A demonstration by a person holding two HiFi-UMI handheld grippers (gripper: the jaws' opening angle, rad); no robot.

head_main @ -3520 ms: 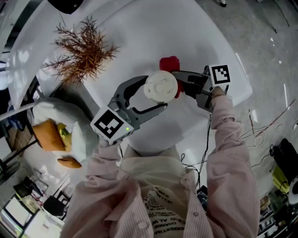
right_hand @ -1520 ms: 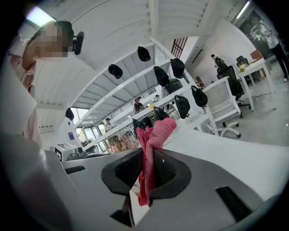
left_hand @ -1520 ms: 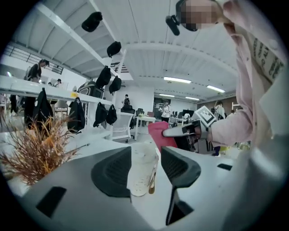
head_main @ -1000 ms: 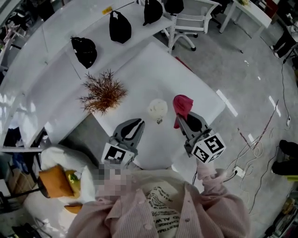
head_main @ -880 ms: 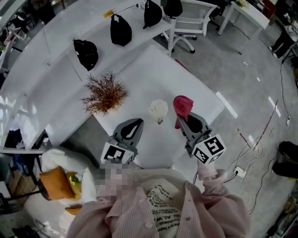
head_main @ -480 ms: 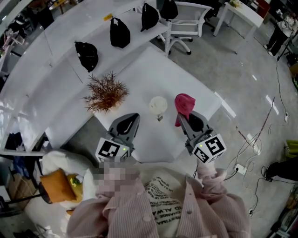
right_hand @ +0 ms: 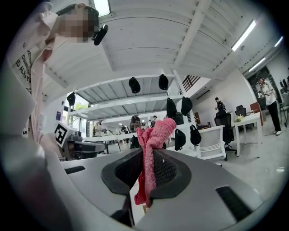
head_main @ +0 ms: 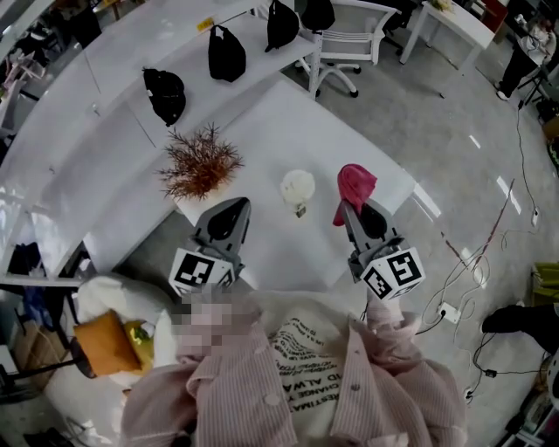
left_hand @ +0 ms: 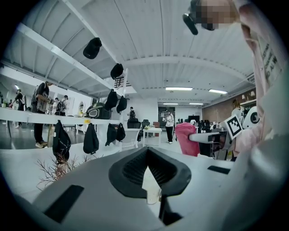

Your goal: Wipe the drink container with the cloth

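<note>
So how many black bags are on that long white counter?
4: left bag, second bag, third bag, and fourth bag at the top edge. More may be hidden.

Head view: set above the person, faced steeply down, well apart from the white bench (head_main: 288, 131); the whole bench top is taken in.
Left gripper view: mounted just behind the left tongs (head_main: 236, 206), faced level along them over the bench.
Right gripper view: mounted likewise behind the right tongs (head_main: 351, 209).
Shared by all three: the pink cloth (head_main: 355, 185) and the black bags (head_main: 226, 54); the opposite tongs are also caught in each gripper view.
</note>
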